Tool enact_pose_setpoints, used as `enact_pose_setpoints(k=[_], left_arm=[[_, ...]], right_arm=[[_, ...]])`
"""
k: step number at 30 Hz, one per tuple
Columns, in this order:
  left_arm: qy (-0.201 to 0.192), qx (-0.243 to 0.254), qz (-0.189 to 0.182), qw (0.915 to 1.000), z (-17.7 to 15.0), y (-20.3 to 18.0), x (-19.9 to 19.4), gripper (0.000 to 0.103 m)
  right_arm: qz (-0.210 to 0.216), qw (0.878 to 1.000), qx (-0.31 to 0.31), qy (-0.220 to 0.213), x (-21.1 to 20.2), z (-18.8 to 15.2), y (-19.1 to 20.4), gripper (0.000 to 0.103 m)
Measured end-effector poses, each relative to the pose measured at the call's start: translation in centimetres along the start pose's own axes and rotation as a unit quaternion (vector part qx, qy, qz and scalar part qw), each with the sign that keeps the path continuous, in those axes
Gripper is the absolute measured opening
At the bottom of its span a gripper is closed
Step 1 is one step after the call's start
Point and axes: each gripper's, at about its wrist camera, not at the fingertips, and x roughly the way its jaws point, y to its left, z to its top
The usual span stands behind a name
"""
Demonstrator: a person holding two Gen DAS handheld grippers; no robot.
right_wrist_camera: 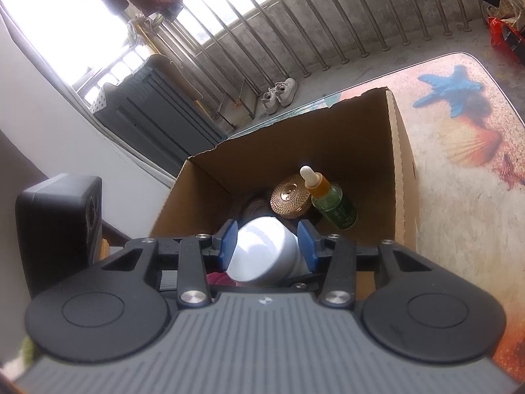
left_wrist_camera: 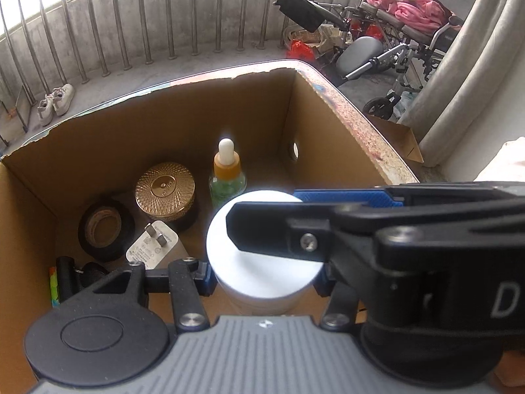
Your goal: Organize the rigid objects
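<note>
**While a white jar is held over the box: stock count, task well under way**

As far as the two views show, most items are already boxed.

- Box [left_wrist_camera: 98, 151]: open cardboard, set on the desk [right_wrist_camera: 459, 197], which is patterned with shells and a starfish. Top edge torn.
- Tape roll [left_wrist_camera: 105, 229]: dark, laid flat on the box floor, left side.
- Gold tin [left_wrist_camera: 165, 193]: round, lidded, just beside the tape roll.
- Dropper bottle [left_wrist_camera: 227, 177]: green glass, amber collar, white bulb; stood upright beside the gold tin.
- Plug adapter [left_wrist_camera: 152, 246]: white, laid pins-up, near the tape roll.
- Small dark items and a coloured strip are seen at the lower left of the box; they cannot be identified.
- White jar [left_wrist_camera: 262, 256]: not yet deposited. It is pinched between the blue pads of the left hand-held gripper [left_wrist_camera: 264, 279] above the box interior. It also sits between the pads of the right hand-held gripper [right_wrist_camera: 267, 249], which appear pressed on its sides.

Remaining, by judgement: the jar is to be lowered into the free floor space at the front right and released. Whether further items wait outside the box cannot be told.
</note>
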Motion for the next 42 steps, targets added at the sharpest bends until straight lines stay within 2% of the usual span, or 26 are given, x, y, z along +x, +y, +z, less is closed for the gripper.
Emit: enact_pose_setpoints(k=[5,11,15,16,18,22,24,28,34,38,42], left_arm=[[-0.008,0.010,0.004,0.9999,-0.1,-0.3,-0.4,0.058],[-0.046,0.022,0.019,0.9985,-0.4,-0.8,-2.7,0.076],[-0.084,0.027,0.030,0.9957,-1.2,-1.0,-6.2,0.082],[-0.094,0.026,0.030,0.9948,-1.6,-1.0,-7.3,0.087],[-0.119,0.023,0.028,0.9923,-2.7,-0.8,-9.6,0.094],[-0.160,0.012,0.036,0.9864,-5.3,-0.6,-13.9,0.103],[-0.167,0.003,0.043,0.9850,-6.5,-0.6,-15.4,0.103],[-0.165,-0.015,0.071,0.9835,-8.6,-0.3,-17.3,0.103],[-0.167,-0.043,0.118,0.9779,-11.0,0.1,-19.0,0.103],[-0.156,-0.072,0.142,0.9748,-11.8,0.8,-18.8,0.103],[-0.157,-0.075,0.158,0.9719,-12.4,1.3,-18.5,0.103]], right_arm=[[-0.005,1.000,-0.007,-0.003,-0.2,-0.1,0.1,0.041],[-0.011,0.998,-0.015,-0.052,-3.3,-0.2,1.1,0.043],[-0.008,0.994,-0.013,-0.106,-7.6,-0.9,2.1,0.052],[-0.007,0.993,-0.010,-0.118,-8.7,-1.3,2.3,0.054],[-0.006,0.990,-0.002,-0.142,-11.0,-2.5,2.7,0.063],[-0.013,0.985,0.012,-0.170,-14.1,-5.5,3.6,0.079],[-0.016,0.985,0.022,-0.173,-14.9,-7.0,4.1,0.085],[-0.037,0.985,0.027,-0.165,-15.3,-9.7,5.1,0.091],[-0.077,0.987,-0.004,-0.139,-14.9,-12.3,7.1,0.101],[-0.101,0.986,-0.025,-0.134,-14.7,-12.7,8.2,0.102],[-0.130,0.983,-0.040,-0.127,-14.0,-12.8,8.9,0.102]])
